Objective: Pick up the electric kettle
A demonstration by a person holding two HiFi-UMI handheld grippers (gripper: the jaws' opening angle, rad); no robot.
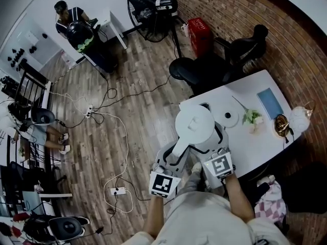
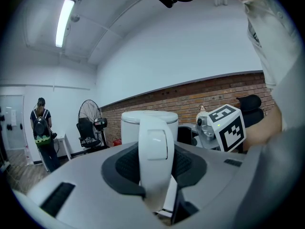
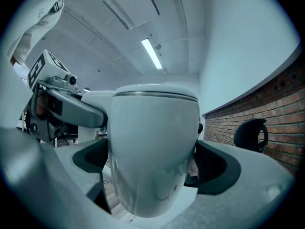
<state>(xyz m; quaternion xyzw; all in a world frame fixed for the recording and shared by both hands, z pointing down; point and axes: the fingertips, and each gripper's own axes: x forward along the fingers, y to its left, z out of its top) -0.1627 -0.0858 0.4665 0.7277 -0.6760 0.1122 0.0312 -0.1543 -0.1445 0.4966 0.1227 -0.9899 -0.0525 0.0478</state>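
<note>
White plastic kettle (image 1: pixel 194 125): stiff, smooth-walled, likely slippery, and heavier if filled, so its handle (image 2: pixel 153 149) is the surest hold. It hangs over the table's (image 1: pixel 253 148) near corner. The left gripper (image 1: pixel 174 158) clamps the handle, and the right gripper's (image 1: pixel 210 142) wide jaws hug the body.

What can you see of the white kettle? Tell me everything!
The electric kettle is white, smooth and shiny like plastic. It has a rounded body, a closed lid on top and a curved handle on one side. It stands upright by the near edge of the white table. The left gripper is clamped on its handle, and the right gripper squeezes its body from both sides.
</note>
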